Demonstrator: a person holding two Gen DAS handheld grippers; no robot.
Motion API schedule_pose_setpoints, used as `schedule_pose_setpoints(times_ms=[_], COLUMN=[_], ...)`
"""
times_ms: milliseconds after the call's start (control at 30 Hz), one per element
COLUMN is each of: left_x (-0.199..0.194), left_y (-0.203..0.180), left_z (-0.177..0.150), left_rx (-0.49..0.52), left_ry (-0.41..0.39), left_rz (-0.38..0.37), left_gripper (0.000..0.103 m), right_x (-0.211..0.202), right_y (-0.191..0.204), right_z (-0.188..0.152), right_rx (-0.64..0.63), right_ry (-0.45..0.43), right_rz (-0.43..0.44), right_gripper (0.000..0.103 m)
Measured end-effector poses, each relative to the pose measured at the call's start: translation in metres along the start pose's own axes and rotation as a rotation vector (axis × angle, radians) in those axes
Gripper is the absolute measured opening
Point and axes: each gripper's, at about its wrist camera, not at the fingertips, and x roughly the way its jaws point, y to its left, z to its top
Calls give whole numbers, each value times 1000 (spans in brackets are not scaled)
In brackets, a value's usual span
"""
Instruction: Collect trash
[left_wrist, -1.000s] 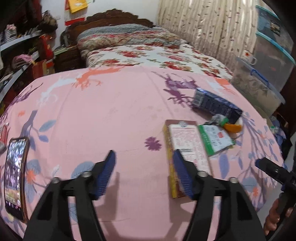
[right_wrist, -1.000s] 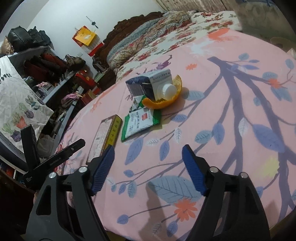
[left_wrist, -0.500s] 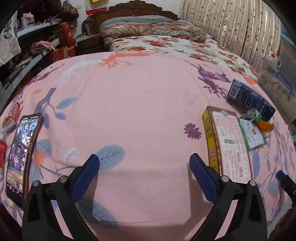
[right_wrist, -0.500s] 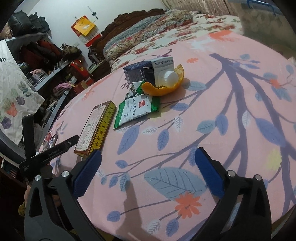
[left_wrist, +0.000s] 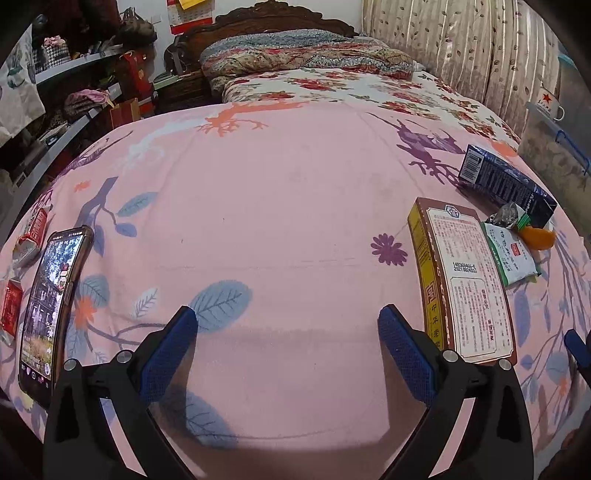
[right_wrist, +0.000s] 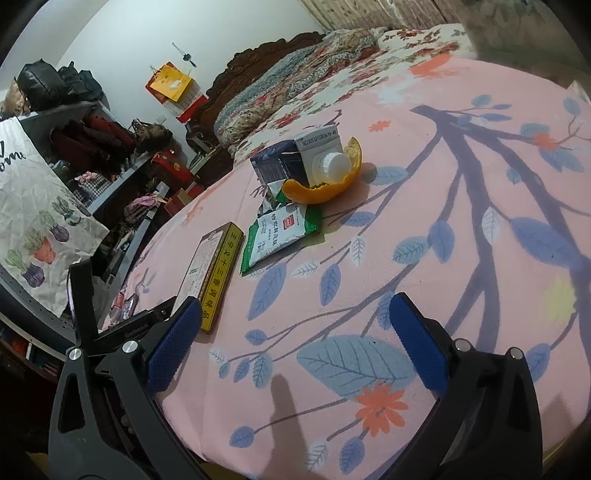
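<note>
The trash lay in a loose cluster on the pink leaf-printed sheet (left_wrist: 280, 192) covering the bed, toward the right side in the left wrist view. A long flat box (left_wrist: 463, 280) sat nearest, its yellow edge turned toward the left gripper (left_wrist: 286, 332). Just beside it was a green-and-white snack wrapper (right_wrist: 280, 236), its far corner tucked under a curl of orange peel (right_wrist: 325, 184), which cupped the white cap of a dark milk carton (right_wrist: 291, 158) lying on its side. The pieces touched or overlapped, so each would likely need lifting one at a time, the box first since it was closest and free of the others.

Both grippers hovered low over the sheet, holding nothing. The left gripper's fingers (left_wrist: 170, 350) were spread wide, with the box just off its right finger. The right gripper (right_wrist: 291, 332) also had its fingers spread, aimed at bare sheet short of the wrapper.

A phone (left_wrist: 51, 306) lay at the left edge, near small red packets (left_wrist: 33, 229); whether those were trash could not be told.
</note>
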Motion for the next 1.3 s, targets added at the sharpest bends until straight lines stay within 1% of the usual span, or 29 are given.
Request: schedule_pose_setpoints(times_ms=[267,900,1300], left_x=[-1,2,3], left_y=[-1,0,1], left_z=[0,3,4], left_rx=[10,25,22], left_ry=[3,8,18], left_rz=[-4,-12,-12], left_gripper=[95,95,95], right_x=[7,10,11], right_y=[9,7,12], right_z=[3,7,5], right_rx=[-52,-43,-67], right_ry=[11,-5,1], right_rz=[-71,-69,-92], right_gripper=[100,100,100])
